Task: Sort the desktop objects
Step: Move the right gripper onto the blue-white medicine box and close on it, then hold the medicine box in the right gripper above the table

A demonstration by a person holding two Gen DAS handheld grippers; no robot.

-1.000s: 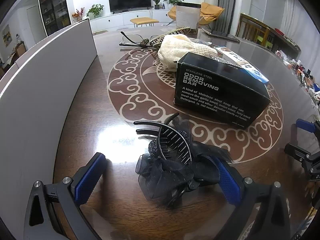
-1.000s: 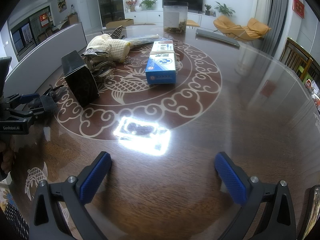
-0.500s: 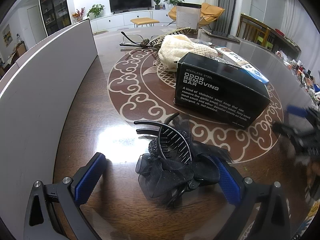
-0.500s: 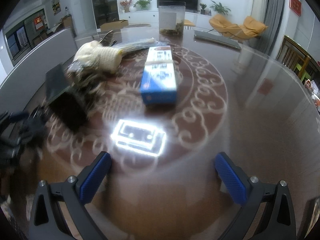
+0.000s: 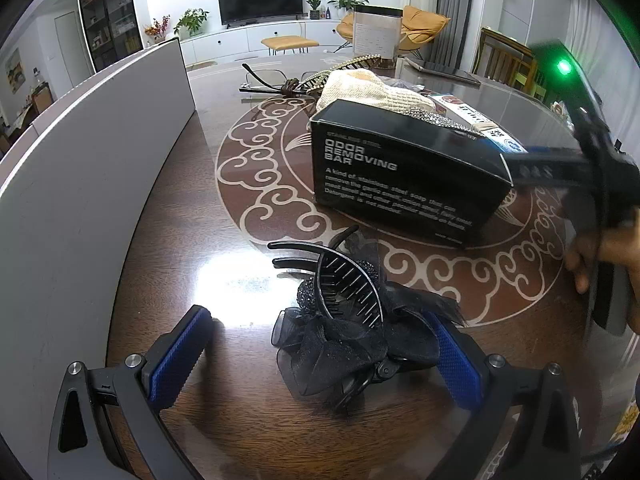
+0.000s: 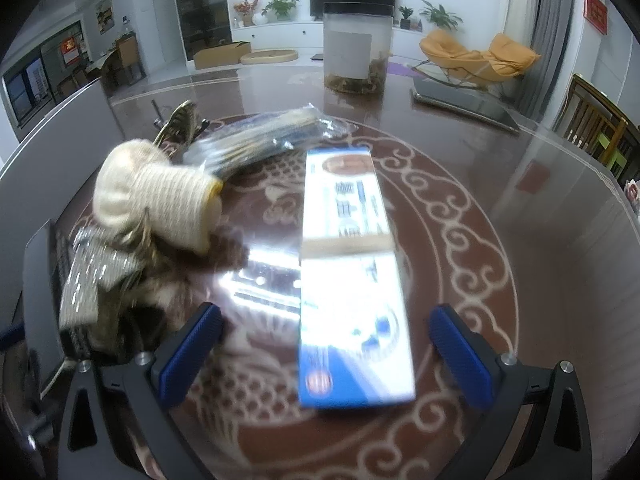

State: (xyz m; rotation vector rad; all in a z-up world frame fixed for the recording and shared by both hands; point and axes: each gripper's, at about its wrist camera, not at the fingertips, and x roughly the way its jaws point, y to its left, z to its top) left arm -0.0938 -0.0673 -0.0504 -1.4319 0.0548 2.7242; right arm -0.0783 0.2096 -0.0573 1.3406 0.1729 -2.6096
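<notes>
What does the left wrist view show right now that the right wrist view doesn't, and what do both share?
Only the left wrist view shows the black hair clip between the open left gripper, and the glasses.

Only the right wrist view shows the open right gripper straddling the near end of the blue and white box, plus the clear jar's contents and the plastic-wrapped bundle.

Both show the cream knitted pouch and the black box.
</notes>
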